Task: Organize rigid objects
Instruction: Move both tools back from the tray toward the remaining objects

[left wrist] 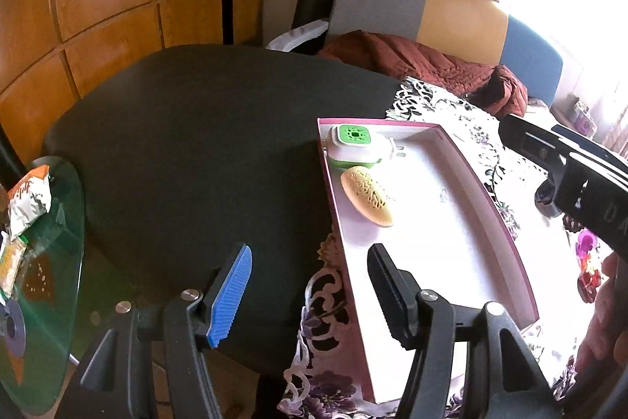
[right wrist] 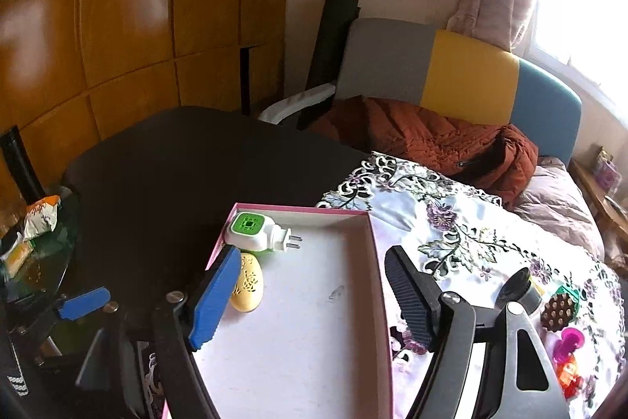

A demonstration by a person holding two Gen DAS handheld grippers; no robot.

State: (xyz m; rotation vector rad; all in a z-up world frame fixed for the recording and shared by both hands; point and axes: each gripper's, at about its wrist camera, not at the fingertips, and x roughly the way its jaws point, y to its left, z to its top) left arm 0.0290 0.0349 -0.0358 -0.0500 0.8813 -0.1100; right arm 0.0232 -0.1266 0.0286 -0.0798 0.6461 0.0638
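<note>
Both grippers, left (left wrist: 310, 295) and right (right wrist: 314, 295), fingers apart, nothing held. Green-white plastic plug-in device (right wrist: 257, 229) and yellow oval perforated case (right wrist: 247, 282) lie touching in pink-rimmed white cardboard tray (right wrist: 378, 262), far-left corner.

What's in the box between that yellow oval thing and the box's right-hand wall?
Nothing. From the yellow oval across to the right wall of the box the white floor is bare, apart from a faint scuff. The right wrist view shows it best.
</note>
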